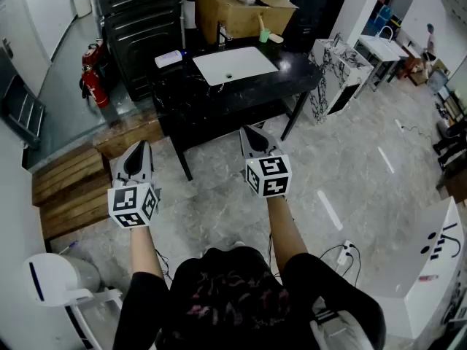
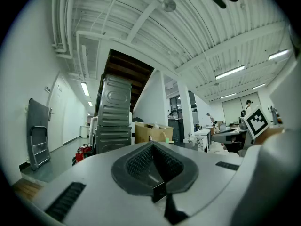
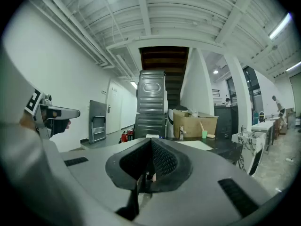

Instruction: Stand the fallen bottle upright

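Note:
A white bottle (image 1: 168, 58) lies on its side at the far left of the black table (image 1: 219, 104), next to the white basin (image 1: 235, 64); in the right gripper view the bottle (image 3: 151, 136) shows small, just over the jaw tips. Both grippers hang in the air well short of the table, over the floor. My left gripper (image 1: 140, 148) is shut and empty, its ribbed pads (image 2: 141, 161) meeting at the tip. My right gripper (image 1: 250, 133) is also shut with nothing in it, jaws meeting at a point (image 3: 150, 141). Each gripper points level toward the table.
On the table stand a faucet (image 1: 221, 32), a green cup (image 1: 264, 35) and a cardboard box (image 1: 244, 6). A dark metal cabinet (image 1: 139, 20) and red fire extinguishers (image 1: 91, 84) stand left of it, a wooden pallet (image 1: 69, 188) nearer, a marble-patterned stand (image 1: 337, 71) at right.

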Tool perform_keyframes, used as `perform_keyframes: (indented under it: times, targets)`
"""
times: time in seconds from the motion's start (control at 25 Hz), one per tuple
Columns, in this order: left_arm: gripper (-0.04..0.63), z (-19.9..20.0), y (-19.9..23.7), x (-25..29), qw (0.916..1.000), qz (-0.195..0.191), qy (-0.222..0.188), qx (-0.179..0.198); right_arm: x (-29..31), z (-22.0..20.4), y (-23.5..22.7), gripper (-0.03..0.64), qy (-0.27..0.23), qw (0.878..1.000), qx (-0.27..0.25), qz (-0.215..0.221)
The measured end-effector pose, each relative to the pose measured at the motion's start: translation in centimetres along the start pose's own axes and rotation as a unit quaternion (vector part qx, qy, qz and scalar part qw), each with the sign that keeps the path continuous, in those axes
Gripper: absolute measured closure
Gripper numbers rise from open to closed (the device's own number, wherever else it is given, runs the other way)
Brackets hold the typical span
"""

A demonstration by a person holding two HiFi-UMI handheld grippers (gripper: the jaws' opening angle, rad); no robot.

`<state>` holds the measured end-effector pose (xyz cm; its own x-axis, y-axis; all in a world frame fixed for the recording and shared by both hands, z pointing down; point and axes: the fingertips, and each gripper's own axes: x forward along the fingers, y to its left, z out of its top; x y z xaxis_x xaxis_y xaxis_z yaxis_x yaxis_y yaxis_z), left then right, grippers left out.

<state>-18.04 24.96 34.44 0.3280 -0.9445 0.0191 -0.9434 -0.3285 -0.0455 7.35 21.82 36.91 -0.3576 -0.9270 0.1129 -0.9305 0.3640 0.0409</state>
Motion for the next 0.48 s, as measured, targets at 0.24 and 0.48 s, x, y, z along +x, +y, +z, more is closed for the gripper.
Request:
perform_keyframes:
  times: [0.24,0.48]
  targets:
    - [0.58,-0.2,-0.3,-0.1,1.0,0.003,0.0,-0.005,0.0,-0.6,-0.2,0.604,0.006,1.0,-0.008,-0.003]
    - [0.58,-0.4,-0.6,0.0,1.0,0.002,0.003,-0.007,0.0,-1.3,0.2,0.604,0.01,1.0,-0.008,0.001]
